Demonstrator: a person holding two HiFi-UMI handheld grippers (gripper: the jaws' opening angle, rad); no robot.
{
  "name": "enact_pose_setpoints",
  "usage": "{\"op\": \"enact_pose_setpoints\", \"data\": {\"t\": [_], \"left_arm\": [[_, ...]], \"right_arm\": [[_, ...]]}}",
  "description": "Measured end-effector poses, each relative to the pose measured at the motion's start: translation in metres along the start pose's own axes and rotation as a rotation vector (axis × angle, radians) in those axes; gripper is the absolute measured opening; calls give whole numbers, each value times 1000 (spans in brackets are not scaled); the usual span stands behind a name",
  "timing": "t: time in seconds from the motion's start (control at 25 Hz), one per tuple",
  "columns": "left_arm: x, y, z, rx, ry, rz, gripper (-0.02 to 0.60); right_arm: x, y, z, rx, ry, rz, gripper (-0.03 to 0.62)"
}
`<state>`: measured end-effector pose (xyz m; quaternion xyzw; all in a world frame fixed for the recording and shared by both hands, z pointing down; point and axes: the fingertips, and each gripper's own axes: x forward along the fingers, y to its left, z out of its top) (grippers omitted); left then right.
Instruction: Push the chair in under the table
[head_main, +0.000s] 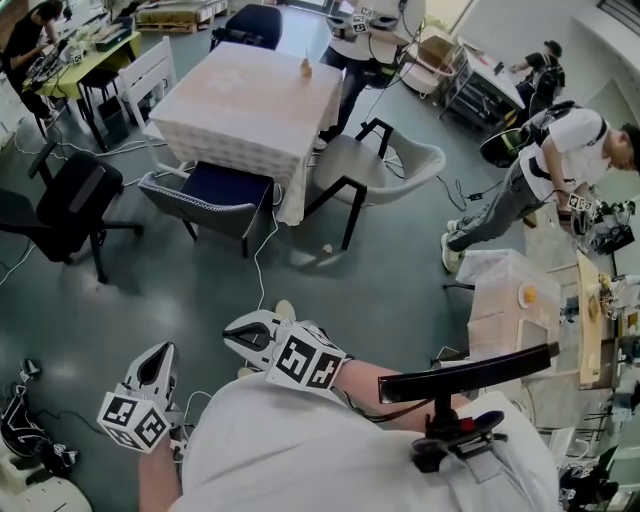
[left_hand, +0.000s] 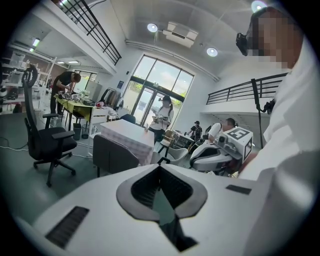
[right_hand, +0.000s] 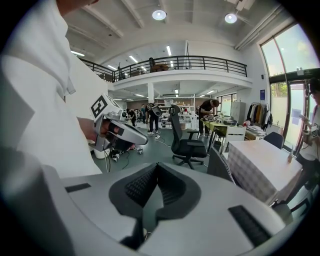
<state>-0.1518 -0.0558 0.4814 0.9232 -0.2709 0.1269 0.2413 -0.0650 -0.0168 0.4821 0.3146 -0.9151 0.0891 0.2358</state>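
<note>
The dark grey chair (head_main: 208, 196) with a blue seat stands at the near side of the cloth-covered table (head_main: 250, 95), its seat partly under the cloth. It also shows in the left gripper view as the chair (left_hand: 114, 156) before the table (left_hand: 128, 134), and in the right gripper view as the chair (right_hand: 221, 167) beside the table (right_hand: 267, 170). My left gripper (head_main: 160, 352) and right gripper (head_main: 232, 336) are held close to my body, well short of the chair. Both are shut with nothing between the jaws, seen at the left gripper (left_hand: 160, 168) and the right gripper (right_hand: 157, 168).
A light grey armchair (head_main: 385, 165) stands at the table's right corner. A black office chair (head_main: 65, 205) is to the left. Cables run over the floor (head_main: 265, 260). Several people work at benches around the room; one bends over at the right (head_main: 560, 165). A small bottle (head_main: 305, 68) stands on the table.
</note>
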Motion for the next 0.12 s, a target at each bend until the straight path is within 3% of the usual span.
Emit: {"op": "enact_pose_setpoints", "data": {"t": [0.12], "left_arm": [[5, -2, -2, -11, 5, 7, 12]], "right_arm": [[-4, -3, -3, 1, -4, 1, 15]]}}
